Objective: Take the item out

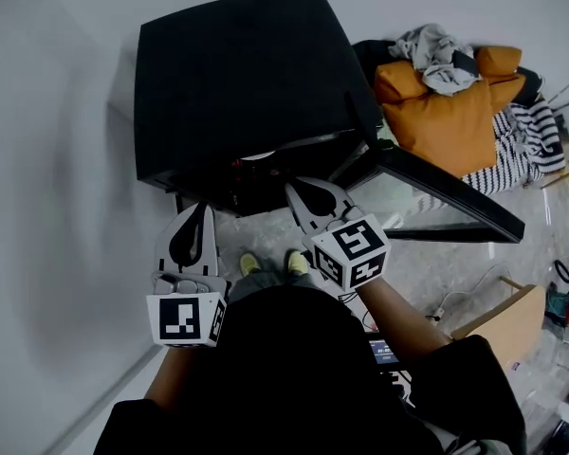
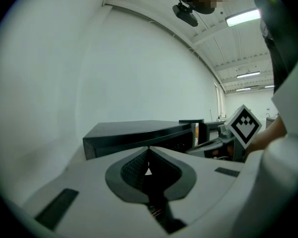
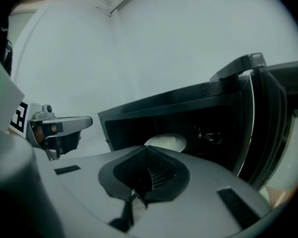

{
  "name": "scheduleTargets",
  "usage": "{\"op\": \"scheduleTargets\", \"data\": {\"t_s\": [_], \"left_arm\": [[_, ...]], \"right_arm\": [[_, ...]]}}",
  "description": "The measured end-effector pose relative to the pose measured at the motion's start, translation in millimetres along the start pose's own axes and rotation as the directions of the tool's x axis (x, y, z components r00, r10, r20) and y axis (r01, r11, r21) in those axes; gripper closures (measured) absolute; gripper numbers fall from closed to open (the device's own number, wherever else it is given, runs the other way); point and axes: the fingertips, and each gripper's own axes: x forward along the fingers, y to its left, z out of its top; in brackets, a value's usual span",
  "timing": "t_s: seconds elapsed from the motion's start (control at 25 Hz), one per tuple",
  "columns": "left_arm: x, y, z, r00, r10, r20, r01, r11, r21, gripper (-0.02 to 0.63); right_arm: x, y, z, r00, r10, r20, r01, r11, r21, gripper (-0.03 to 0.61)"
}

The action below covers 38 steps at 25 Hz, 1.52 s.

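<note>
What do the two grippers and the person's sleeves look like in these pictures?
The left gripper and the right gripper both have light grey shells that taper to a point. Each has a dark teardrop-shaped hollow lined with black ribbed pads. Each also carries a white marker cube printed with black square patterns. The person's sleeves are black.

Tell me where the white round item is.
In the right gripper view the white round item lies inside the open black box, just beyond the right claw, left of its door.

The white item (image 3: 166, 142) in the cabinet (image 3: 179, 100) is half hidden behind the jaws.
</note>
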Motion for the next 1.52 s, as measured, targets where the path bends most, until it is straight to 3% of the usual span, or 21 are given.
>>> {"op": "scheduleTargets", "data": {"t_s": [0.36, 0.64, 0.76, 0.96, 1.2, 1.52], "left_arm": [[-3, 28, -3, 1.0, 0.005, -0.007, -0.005, 1.0, 0.0, 0.606], [-9, 47, -7, 1.0, 0.02, -0.004, -0.02, 1.0, -0.002, 0.606], [-11, 52, -9, 1.0, 0.021, -0.004, -0.021, 1.0, 0.0, 0.605], [-15, 61, -11, 1.0, 0.022, -0.007, -0.022, 1.0, 0.006, 0.606], [-19, 70, -12, 1.0, 0.011, -0.001, -0.011, 1.0, 0.013, 0.605], [-23, 79, -16, 1.0, -0.01, 0.004, 0.01, 1.0, 0.021, 0.605]], "right_arm": [[40, -14, -32, 0.997, -0.052, -0.051, 0.06, 0.983, 0.172, 0.481], [69, -25, -50, 0.994, -0.096, -0.053, 0.105, 0.97, 0.221, 0.399], [80, -27, -47, 0.996, -0.086, -0.015, 0.086, 0.948, 0.308, 0.369], [93, -36, -53, 0.995, -0.095, 0.004, 0.08, 0.855, 0.513, 0.357], [103, -45, -56, 0.992, -0.116, 0.049, 0.051, 0.723, 0.689, 0.357], [116, -55, -53, 0.981, -0.14, 0.136, -0.037, 0.551, 0.833, 0.361]]}}
